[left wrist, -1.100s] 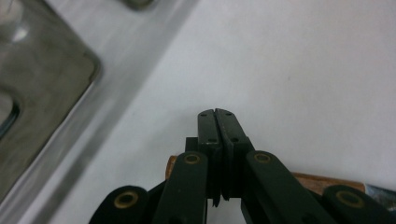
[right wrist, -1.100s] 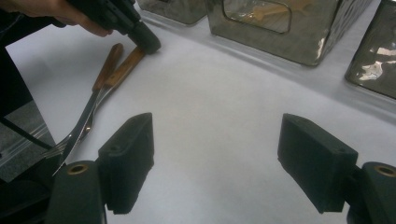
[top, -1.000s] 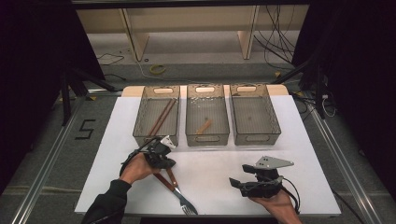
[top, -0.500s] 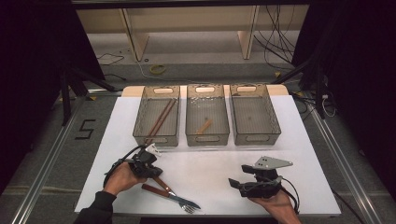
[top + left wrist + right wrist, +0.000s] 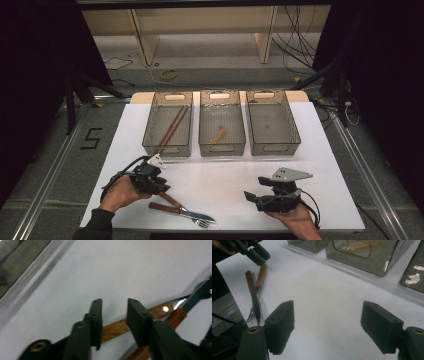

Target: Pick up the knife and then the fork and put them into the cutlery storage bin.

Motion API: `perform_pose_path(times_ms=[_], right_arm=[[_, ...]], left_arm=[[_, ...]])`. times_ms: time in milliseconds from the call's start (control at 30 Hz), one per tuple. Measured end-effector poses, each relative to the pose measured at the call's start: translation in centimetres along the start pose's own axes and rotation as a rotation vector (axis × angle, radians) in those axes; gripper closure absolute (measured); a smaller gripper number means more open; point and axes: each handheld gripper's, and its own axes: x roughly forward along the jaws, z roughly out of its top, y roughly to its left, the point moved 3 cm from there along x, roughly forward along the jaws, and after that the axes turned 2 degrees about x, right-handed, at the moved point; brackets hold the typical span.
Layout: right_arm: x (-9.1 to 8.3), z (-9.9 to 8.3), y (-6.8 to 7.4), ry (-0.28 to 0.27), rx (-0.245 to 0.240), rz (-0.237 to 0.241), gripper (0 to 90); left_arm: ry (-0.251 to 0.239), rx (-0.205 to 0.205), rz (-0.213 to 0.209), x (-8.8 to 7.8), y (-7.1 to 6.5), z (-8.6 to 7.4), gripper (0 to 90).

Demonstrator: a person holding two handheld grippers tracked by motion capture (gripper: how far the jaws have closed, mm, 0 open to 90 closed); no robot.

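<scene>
Left tongs (image 5: 162, 188) just opening above knife (image 5: 175, 210), fork (image 5: 187, 212) alongside.

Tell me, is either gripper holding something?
No. The left gripper has just opened above the fork's wooden handle, not pinching it. The right gripper is open, empty.

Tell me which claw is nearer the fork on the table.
Left. The left claw sits right at the wooden handle of the fork, jaws apart above it. The right claw rests well off to its side.
</scene>
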Motion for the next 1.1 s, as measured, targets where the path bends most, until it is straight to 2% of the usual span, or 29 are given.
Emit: perform_pose_path(times_ms=[100, 200, 367, 467, 600, 667, 867, 1100], right_arm=[[0.0, 0.0, 0.0, 0.001, -0.001, 0.000, 27.9], [0.0, 0.0, 0.0, 0.000, -0.001, 0.000, 27.9], [0.0, 0.0, 0.0, 0.001, -0.001, 0.001, 27.9], [0.0, 0.0, 0.0, 0.001, -0.003, 0.002, 27.9], [0.1, 0.0, 0.0, 0.002, -0.003, 0.002, 27.9], [0.1, 0.1, 0.1, 0.004, -0.004, 0.002, 27.9], [0.1, 0.1, 0.1, 0.005, -0.005, 0.004, 27.9], [0.1, 0.1, 0.1, 0.005, -0.005, 0.005, 27.9]], left_arm=[[0.025, 0.027, -0.011, -0.6, -0.5, -0.1, 45.2], [0.042, 0.062, -0.025, -0.9, -1.4, -0.2, 38.6], [0.099, 0.115, -0.046, -0.6, -2.6, -0.6, 32.4], [0.115, 0.128, -0.062, -0.2, -2.9, -1.2, 29.6], [0.143, 0.135, -0.065, 0.3, -3.0, -1.9, 29.1], [0.166, 0.152, -0.067, 0.5, -3.1, -2.2, 29.4], [0.199, 0.177, -0.060, 1.3, -3.1, -2.7, 36.8], [0.201, 0.211, -0.042, 1.5, -2.9, -2.8, 45.8]])
